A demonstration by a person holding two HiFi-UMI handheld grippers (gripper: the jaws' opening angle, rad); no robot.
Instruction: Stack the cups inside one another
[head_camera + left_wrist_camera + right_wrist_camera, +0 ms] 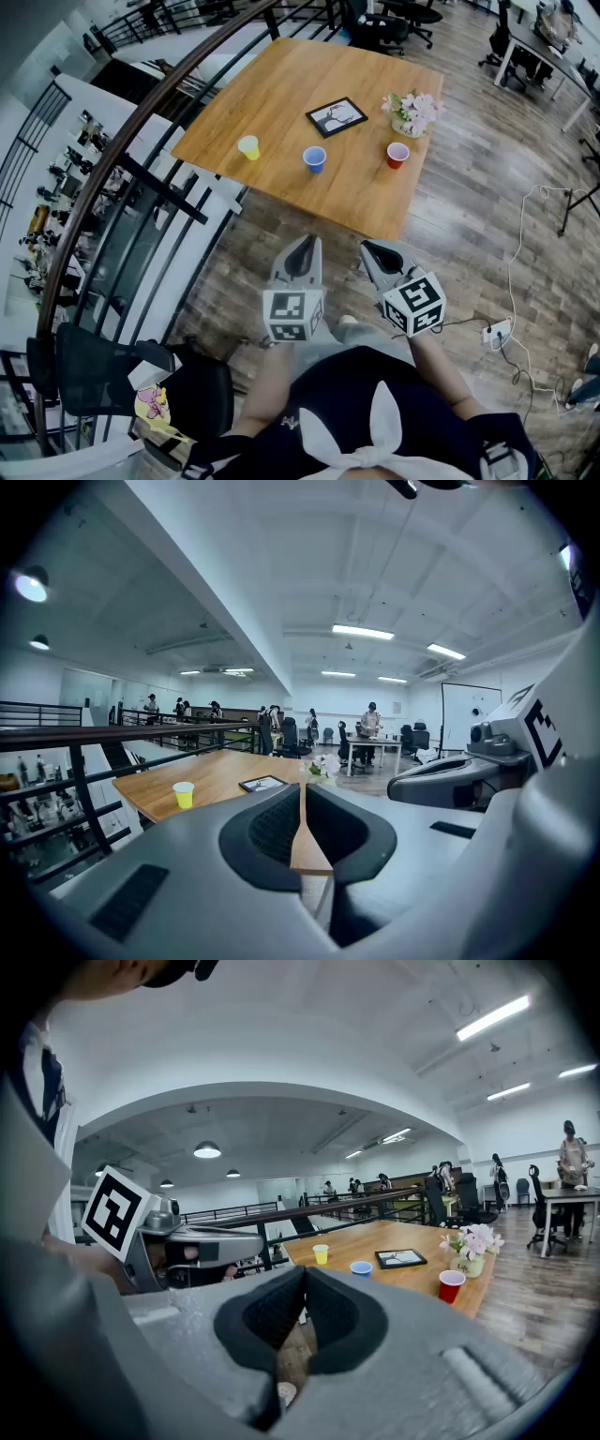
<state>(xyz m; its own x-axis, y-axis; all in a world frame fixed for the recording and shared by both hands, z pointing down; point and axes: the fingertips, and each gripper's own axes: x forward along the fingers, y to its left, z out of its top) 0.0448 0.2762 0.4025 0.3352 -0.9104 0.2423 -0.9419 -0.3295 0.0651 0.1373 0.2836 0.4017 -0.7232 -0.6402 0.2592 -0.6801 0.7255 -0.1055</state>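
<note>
- Left gripper (pixel 302 248), held by a person in a dark top, is clenched, its jaws pressed together on nothing, and it points at the wooden table (pixel 281 89) from just short of the near edge.
- Beside it, the right gripper (pixel 373 251) is likewise closed and empty, level with its twin over the plank floor (pixel 469 216).
- Three cups stand upright in a row along the table's near side, well apart, none inside another.
- Seen from the person's side, the yellow cup (pixel 248 147) is at the left, close to the table's edge.
- In the middle stands the blue cup (pixel 315 159), and the red cup (pixel 397 155) is at the right.
- Behind the blue cup, a black-framed picture (pixel 337 116) lies flat on the wood.
- A pot of pink and white flowers (pixel 412 112) stands just behind the red cup.
- Curving past the table's left side is a dark metal railing (pixel 141 131).
</note>
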